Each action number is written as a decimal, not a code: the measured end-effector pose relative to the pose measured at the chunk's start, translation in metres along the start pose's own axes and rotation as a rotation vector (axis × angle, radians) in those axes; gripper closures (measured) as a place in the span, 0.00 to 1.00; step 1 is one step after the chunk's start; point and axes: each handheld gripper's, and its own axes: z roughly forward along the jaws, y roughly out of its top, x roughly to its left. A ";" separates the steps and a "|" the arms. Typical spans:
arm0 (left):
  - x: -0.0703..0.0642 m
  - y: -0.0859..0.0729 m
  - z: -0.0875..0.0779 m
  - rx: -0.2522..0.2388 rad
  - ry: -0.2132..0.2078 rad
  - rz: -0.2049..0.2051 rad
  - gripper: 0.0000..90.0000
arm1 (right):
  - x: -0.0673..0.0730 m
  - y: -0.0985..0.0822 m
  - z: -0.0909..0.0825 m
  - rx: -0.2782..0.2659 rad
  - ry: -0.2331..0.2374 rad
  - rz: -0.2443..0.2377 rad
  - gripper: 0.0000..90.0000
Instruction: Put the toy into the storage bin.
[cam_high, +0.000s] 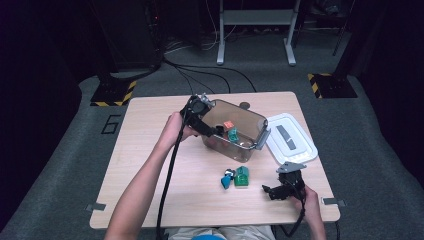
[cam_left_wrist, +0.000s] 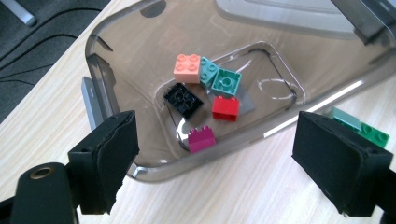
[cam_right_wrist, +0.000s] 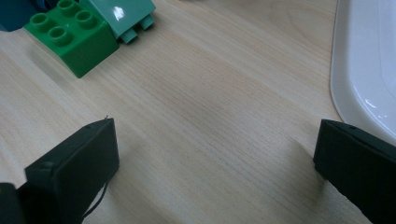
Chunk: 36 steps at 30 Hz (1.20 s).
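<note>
A: So, where does the left gripper (cam_high: 220, 131) stand?

B: Over the near-left rim of the smoky clear tub (cam_left_wrist: 122, 44), at the middle of the surface (cam_high: 150, 165); its jaws gape wide with nothing between them.

A: And inside the tub?

B: A salmon brick (cam_left_wrist: 187, 68), two teal bricks (cam_left_wrist: 219, 79), a black brick (cam_left_wrist: 184, 101), a red brick (cam_left_wrist: 226, 108) and a magenta brick (cam_left_wrist: 201, 139); all lie on its floor.

A: The right gripper (cam_high: 267, 190)?

B: Low over the near-right surface; jaws wide apart, holding nothing; the green brick (cam_right_wrist: 72, 36) lies to its left beside a pale green piece (cam_right_wrist: 125, 16), and the white lid (cam_high: 291, 137) lies right of the tub.
</note>
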 end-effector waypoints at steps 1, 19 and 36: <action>-0.002 -0.003 -0.001 -0.002 -0.001 0.003 0.16 | 0.000 0.000 0.000 0.000 0.000 0.000 0.00; -0.029 -0.050 0.017 -0.016 -0.028 -0.007 0.14 | 0.000 0.000 0.000 0.000 0.000 0.000 0.00; -0.063 -0.078 0.050 -0.008 -0.084 0.001 0.09 | 0.000 0.000 0.000 0.000 0.000 0.000 0.00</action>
